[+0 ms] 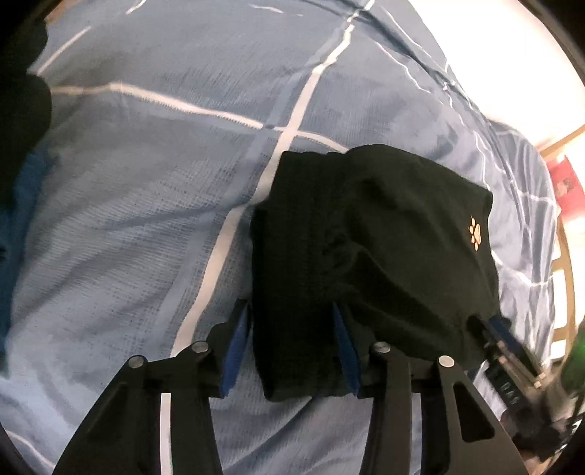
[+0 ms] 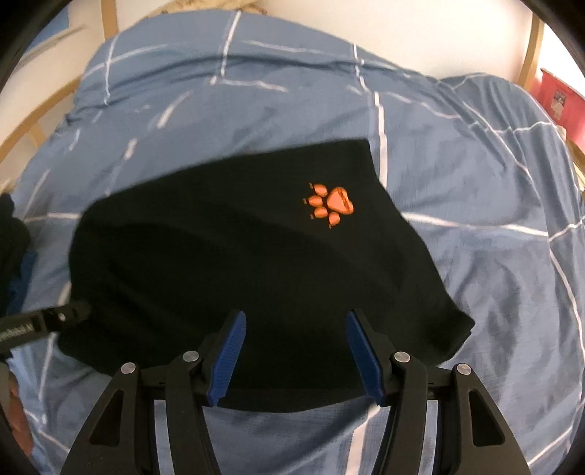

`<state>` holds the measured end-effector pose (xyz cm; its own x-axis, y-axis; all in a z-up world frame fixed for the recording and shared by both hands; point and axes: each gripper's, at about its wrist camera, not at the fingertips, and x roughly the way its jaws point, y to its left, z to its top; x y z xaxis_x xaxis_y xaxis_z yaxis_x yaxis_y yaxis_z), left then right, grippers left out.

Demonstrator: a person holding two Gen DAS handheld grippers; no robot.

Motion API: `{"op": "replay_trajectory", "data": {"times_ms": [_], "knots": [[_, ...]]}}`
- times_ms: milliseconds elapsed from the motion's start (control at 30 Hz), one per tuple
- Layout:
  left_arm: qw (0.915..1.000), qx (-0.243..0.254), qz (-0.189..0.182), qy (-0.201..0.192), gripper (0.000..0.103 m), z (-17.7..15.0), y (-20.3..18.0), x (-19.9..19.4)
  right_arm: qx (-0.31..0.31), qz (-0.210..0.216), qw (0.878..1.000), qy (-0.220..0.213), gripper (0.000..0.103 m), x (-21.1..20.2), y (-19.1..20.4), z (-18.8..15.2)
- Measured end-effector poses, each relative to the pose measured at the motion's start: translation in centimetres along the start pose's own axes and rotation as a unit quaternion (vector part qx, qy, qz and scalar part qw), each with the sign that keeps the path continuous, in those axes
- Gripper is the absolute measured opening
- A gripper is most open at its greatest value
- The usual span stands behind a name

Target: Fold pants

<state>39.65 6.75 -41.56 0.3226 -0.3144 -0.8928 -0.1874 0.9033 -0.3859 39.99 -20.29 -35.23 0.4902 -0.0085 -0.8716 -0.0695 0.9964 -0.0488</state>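
Black pants folded into a compact bundle on the blue checked duvet | orange paw print facing up | left gripper jaws spread, straddling the bundle's edge | right gripper jaws released over the near hem

A blue duvet with white grid lines is covering the bed, wrinkling toward its far edge. A white wall is glowing brightly behind, with a wooden frame and a red box standing beside it.
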Motion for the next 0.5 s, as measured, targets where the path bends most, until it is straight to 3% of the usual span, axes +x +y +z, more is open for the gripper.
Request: {"op": "replay_trajectory", "data": {"times_ms": [133,300,500], "knots": [[0.9992,-0.029,-0.027,0.010,0.046,0.2,1.0,1.2,0.009,-0.005,1.000,0.023,0.058,1.2,-0.5,-0.8],[0.9986,-0.037,-0.036,0.007,0.046,0.2,1.1,1.9,-0.004,-0.014,1.000,0.024,0.058,1.5,-0.2,-1.4],[0.9989,-0.028,-0.035,0.012,0.037,0.3,0.8,1.8,-0.003,-0.010,1.000,0.029,0.058,1.8,-0.4,-1.6]]}}
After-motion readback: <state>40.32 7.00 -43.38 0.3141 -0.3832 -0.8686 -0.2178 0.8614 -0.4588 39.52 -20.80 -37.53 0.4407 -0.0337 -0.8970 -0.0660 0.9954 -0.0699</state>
